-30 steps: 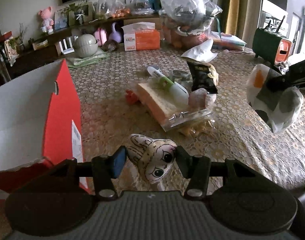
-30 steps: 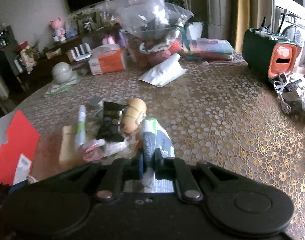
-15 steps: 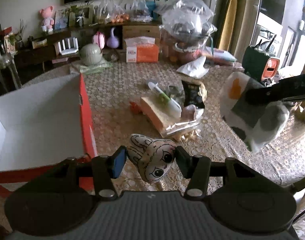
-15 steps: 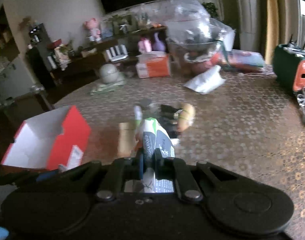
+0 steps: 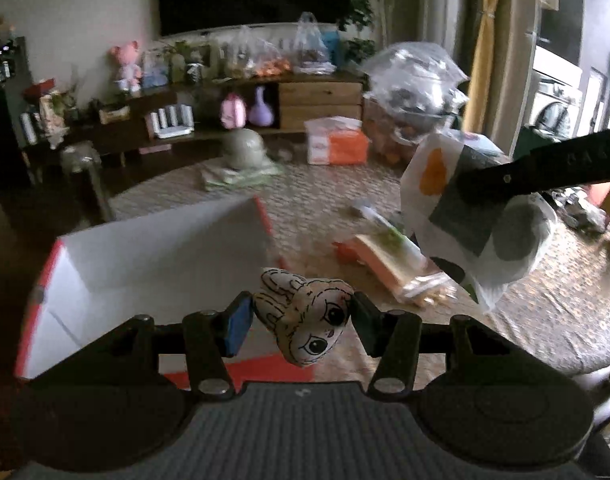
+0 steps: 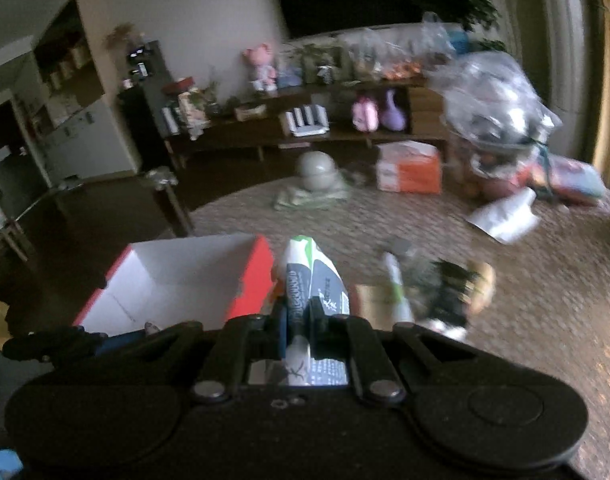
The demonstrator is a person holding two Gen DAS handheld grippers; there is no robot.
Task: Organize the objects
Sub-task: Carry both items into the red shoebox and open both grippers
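My left gripper is shut on a small white bunny-face plush, carried above the near right corner of an open red box with a white inside. My right gripper is shut on a white, grey and green snack packet; the same packet hangs at the right of the left wrist view, pinched by a black finger. In the right wrist view the red box lies just left of the packet.
A pile of loose items lies on the patterned tablecloth right of the box: a sandwich pack, a tube, a dark snack bag. Farther back stand an orange tissue box, a grey round pot and a bulging plastic bag.
Both grippers have risen and swung left with their loads. The red box now lies under and ahead of them, and the packet has come nearer the left gripper.
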